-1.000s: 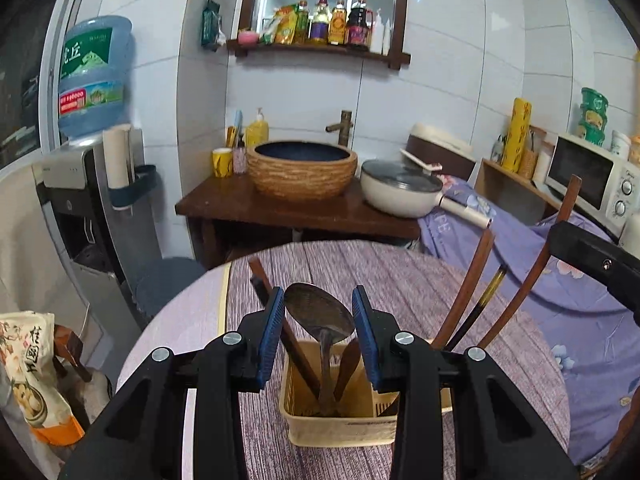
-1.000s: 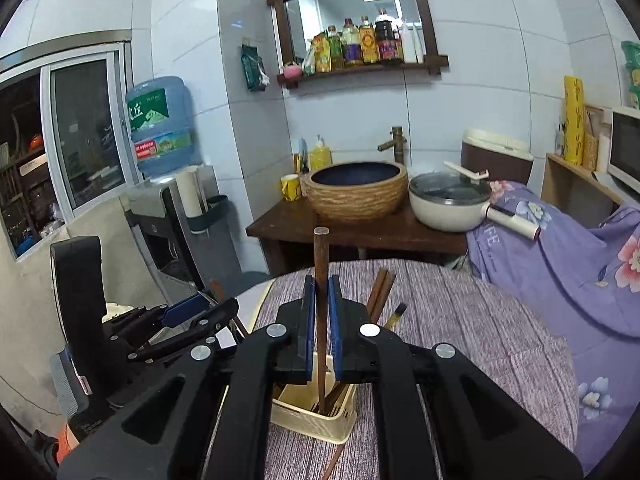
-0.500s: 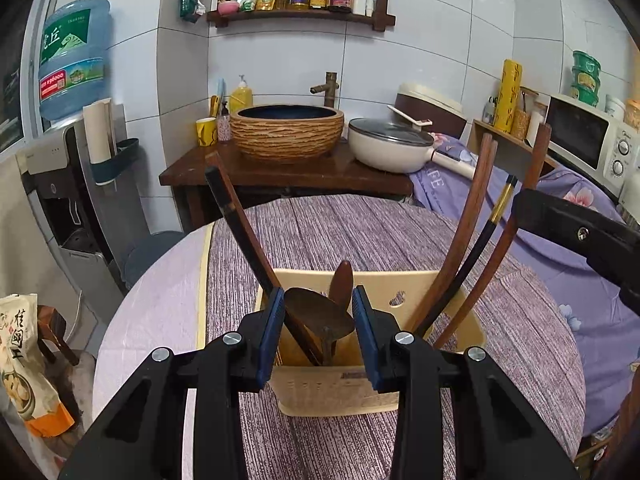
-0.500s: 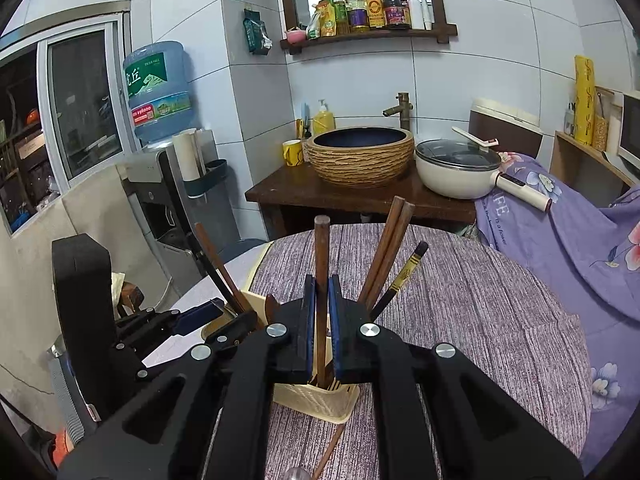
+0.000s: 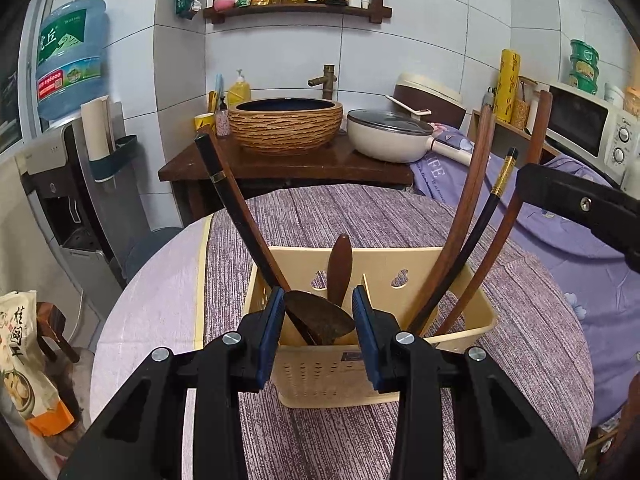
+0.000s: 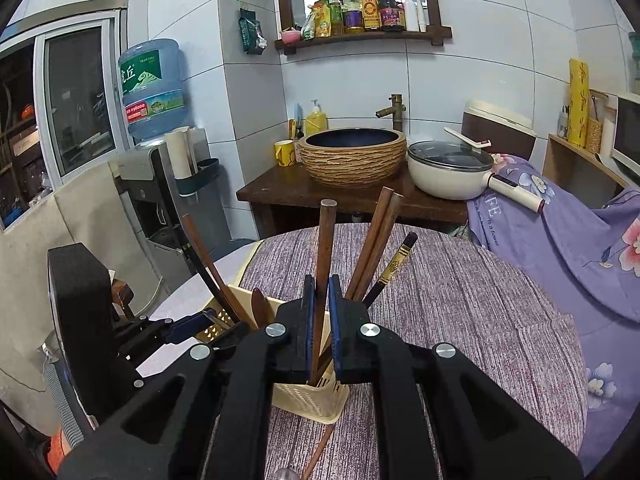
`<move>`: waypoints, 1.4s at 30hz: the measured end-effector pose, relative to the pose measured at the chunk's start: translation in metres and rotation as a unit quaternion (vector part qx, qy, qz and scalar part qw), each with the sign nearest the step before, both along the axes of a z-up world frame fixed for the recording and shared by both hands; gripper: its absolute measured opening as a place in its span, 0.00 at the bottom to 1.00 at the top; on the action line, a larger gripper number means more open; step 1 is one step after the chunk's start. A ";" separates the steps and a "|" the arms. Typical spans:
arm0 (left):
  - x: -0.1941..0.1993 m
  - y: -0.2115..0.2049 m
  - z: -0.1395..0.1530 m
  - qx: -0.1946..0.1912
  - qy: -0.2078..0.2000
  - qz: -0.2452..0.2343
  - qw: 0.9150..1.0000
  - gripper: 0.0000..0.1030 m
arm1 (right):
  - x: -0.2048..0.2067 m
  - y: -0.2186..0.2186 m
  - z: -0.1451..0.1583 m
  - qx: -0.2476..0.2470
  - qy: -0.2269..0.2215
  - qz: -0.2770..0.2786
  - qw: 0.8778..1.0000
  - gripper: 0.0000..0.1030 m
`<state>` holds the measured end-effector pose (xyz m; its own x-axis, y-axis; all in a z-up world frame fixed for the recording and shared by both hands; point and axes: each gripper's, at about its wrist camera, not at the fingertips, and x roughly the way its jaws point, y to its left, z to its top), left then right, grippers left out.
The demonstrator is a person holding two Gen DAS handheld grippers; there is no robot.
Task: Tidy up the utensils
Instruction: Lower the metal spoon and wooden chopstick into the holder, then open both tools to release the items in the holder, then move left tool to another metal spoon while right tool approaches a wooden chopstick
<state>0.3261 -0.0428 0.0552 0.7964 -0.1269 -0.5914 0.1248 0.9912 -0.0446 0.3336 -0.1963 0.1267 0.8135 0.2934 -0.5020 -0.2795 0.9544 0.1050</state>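
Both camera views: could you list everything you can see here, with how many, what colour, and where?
utensil basket: one, cream, on table
table: one, round, purple cloth
wooden spoon: one, dark brown, between the left fingers
chopstick: one, brown, clamped upright by right gripper
other chopsticks: several, brown and black, leaning in basket
basin: one, woven tan, on back counter
pot: one, cream, beside basin
water bottle: one, blue, left
microwave: one, white, right
left gripper: black, blue pads
right gripper: black, blue pads
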 end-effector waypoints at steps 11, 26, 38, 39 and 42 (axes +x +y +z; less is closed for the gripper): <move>-0.047 0.013 0.014 -0.007 -0.053 -0.001 0.999 0.67 | -0.028 -0.021 0.011 0.024 -0.038 -0.018 0.999 0.39; -0.100 0.027 -0.040 -0.015 -0.005 0.003 1.000 0.89 | -0.081 -0.031 -0.054 0.021 0.014 -0.012 1.000 0.39; -0.123 0.023 -0.095 0.000 0.051 -0.001 0.999 0.91 | -0.076 -0.021 -0.133 0.020 0.120 -0.006 0.993 0.39; -0.124 0.021 -0.098 0.000 0.055 -0.004 0.999 0.90 | -0.074 -0.021 -0.138 0.022 0.129 -0.008 0.991 0.39; -0.128 0.016 -0.105 0.004 0.063 -0.013 0.998 0.89 | -0.063 -0.022 -0.153 0.035 0.159 -0.019 0.987 0.39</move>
<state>0.1983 -0.0264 -0.0501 0.7126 -0.1420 -0.6871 0.1451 0.9880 -0.0537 0.2702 -0.2185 -0.0267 0.6298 0.3087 -0.7128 -0.1865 0.9509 0.2471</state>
